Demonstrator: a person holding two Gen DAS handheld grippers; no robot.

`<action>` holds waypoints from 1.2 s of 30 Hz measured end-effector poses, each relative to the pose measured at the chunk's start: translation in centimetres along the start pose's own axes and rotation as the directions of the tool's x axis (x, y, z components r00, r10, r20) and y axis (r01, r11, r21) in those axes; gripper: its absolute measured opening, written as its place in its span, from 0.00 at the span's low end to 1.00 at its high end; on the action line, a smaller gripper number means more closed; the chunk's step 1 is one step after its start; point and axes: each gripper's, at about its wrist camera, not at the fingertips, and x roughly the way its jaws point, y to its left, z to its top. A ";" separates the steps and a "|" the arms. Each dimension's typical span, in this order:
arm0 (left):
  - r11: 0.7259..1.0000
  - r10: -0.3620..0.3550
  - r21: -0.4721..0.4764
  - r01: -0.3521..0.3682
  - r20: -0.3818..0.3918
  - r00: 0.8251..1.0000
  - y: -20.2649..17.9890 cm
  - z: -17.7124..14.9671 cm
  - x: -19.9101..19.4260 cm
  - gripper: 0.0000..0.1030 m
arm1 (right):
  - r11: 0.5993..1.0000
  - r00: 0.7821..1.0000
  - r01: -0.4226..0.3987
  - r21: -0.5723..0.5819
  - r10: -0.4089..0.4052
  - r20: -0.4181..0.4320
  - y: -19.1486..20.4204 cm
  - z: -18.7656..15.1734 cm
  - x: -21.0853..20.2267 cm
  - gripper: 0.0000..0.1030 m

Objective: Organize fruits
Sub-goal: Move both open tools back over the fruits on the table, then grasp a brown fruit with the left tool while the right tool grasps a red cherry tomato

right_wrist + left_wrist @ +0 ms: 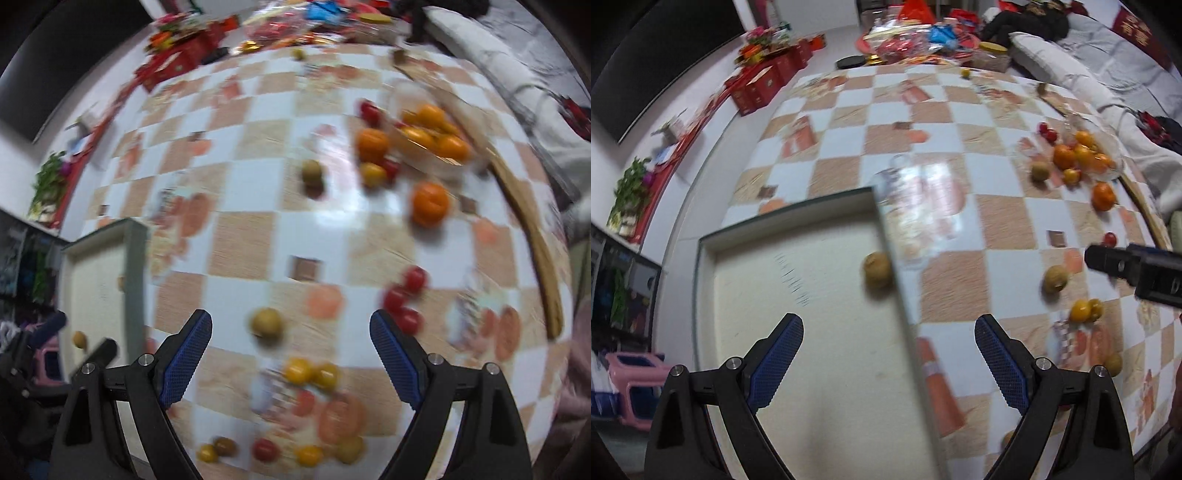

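My left gripper point(888, 363) is open and empty above a cream tray point(775, 332) with a glass rim; one brown fruit point(877, 269) lies inside it. My right gripper point(291, 356) is open and empty over the checkered tablecloth, with a brown fruit point(266, 325) just ahead between the fingers. Three red tomatoes point(402, 295) lie to its right and yellow tomatoes point(312, 373) below. A clear bowl point(436, 136) of oranges stands far right, with an orange point(430, 203) and a kiwi point(313, 171) beside it. The right gripper also shows in the left wrist view point(1134, 269).
A wooden strip point(532, 229) runs along the table's right edge. Red gift boxes point(764, 81) and snack packets point(908, 40) crowd the far end. A grey sofa point(1108, 66) is at the right. Both views are motion-blurred.
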 end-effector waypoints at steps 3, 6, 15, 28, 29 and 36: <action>0.997 -0.039 0.068 0.039 -0.001 0.999 -2.9 0.9 0.5 0.92 | 0.997 0.999 0.040 0.061 -0.039 -0.018 -3.2 -1.1 0.2 0.87; 0.991 -0.073 0.106 0.075 -0.023 0.997 -5.1 1.4 1.5 0.92 | 0.993 0.998 0.065 0.103 -0.062 -0.031 -5.8 -1.9 0.3 0.87; 0.980 -0.147 0.128 0.152 -0.045 0.988 -9.9 2.7 3.8 0.92 | 0.995 0.999 0.044 0.089 -0.042 -0.028 -8.2 -2.9 0.5 0.87; 0.982 -0.096 0.156 0.110 -0.099 0.991 -12.1 3.4 6.9 0.74 | 0.999 0.998 -0.031 -0.018 0.030 -0.048 -7.9 -2.3 2.8 0.60; 0.982 -0.088 0.157 0.104 -0.105 0.991 -12.2 3.3 7.1 0.74 | 0.999 0.998 -0.033 -0.033 0.032 -0.045 -7.8 -2.1 2.8 0.60; 0.982 -0.090 0.155 0.105 -0.099 0.991 -12.8 3.0 7.3 0.66 | 0.996 0.999 -0.010 -0.087 0.006 -0.040 -6.9 -1.5 3.1 0.47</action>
